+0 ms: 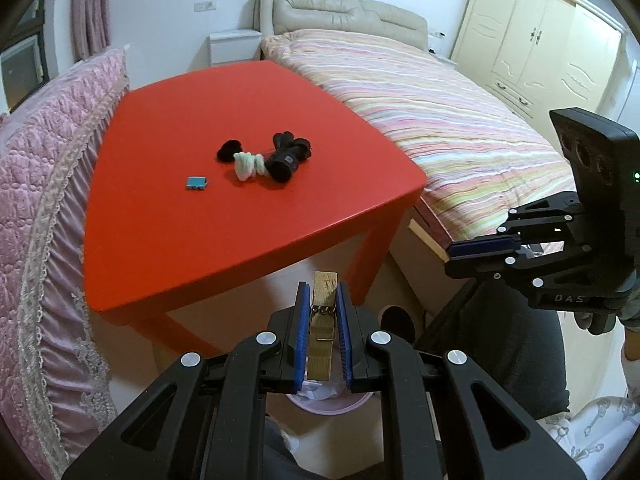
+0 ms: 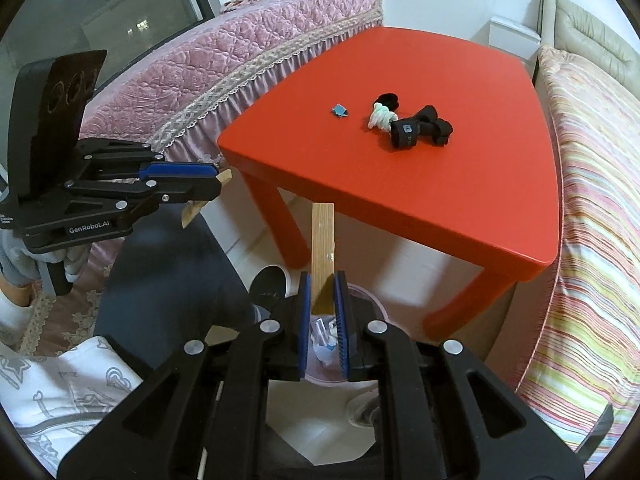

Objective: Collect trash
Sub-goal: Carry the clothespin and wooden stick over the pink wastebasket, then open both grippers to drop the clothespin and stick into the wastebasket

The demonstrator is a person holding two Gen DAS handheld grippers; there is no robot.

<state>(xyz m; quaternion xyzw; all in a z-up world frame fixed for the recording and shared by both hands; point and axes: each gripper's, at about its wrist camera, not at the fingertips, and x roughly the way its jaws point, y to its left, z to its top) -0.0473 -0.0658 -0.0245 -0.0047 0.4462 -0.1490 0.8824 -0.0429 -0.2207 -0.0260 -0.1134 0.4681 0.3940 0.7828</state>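
My left gripper (image 1: 323, 294) is shut on a wooden clothespin (image 1: 321, 332), held over a pink trash bin (image 1: 320, 400) on the floor. My right gripper (image 2: 322, 286) is shut on a wooden stick (image 2: 322, 256), also above the bin (image 2: 360, 296), which holds crumpled trash (image 2: 324, 340). On the red table (image 1: 168, 216) lie a small blue packet (image 1: 196, 183), a white-green sock bundle (image 1: 249, 165) and black rolled socks (image 1: 285, 158). These also show in the right wrist view: the packet (image 2: 339, 110), the white bundle (image 2: 380, 116), the black socks (image 2: 420, 126). The left gripper shows there too (image 2: 216, 184).
A pink quilted sofa (image 1: 48, 184) stands left of the table. A striped bed (image 1: 440, 112) lies to the right, with a cream wardrobe (image 1: 540, 40) behind. The person's dark trousers (image 2: 168, 280) and a shoe (image 2: 270, 280) are beside the bin.
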